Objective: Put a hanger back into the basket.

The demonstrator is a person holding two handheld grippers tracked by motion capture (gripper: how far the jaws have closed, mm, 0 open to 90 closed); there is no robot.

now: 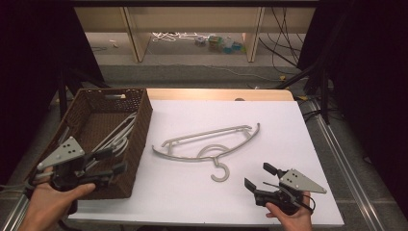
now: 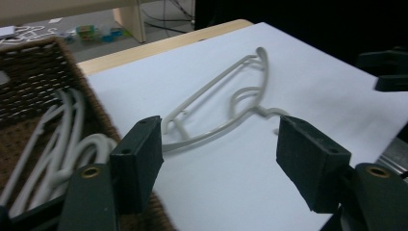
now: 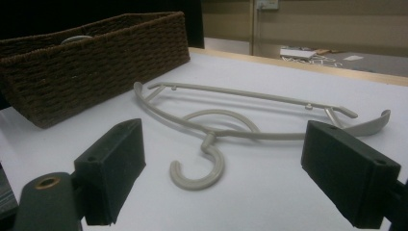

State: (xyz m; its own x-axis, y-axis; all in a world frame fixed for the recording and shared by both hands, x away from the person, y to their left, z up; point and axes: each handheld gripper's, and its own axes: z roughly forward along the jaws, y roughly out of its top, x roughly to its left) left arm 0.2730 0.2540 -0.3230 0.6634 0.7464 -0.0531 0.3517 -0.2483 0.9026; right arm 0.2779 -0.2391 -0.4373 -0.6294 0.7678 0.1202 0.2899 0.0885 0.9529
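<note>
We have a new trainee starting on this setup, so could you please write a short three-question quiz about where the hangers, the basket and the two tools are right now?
1. True or false: the hanger on the white table lies with its hook towards the person.
2. What lies inside the wicker basket?
A. more hangers
B. folded towels
C. nothing
3. Fill in: the right tool stands ____, with nothing between its jaws.

Key
1. True: the hook curls at the near side, close to the right tool.
2. A: pale hangers in the basket lie there, past the left tool, which stands open over the basket's near end.
3. open
</note>
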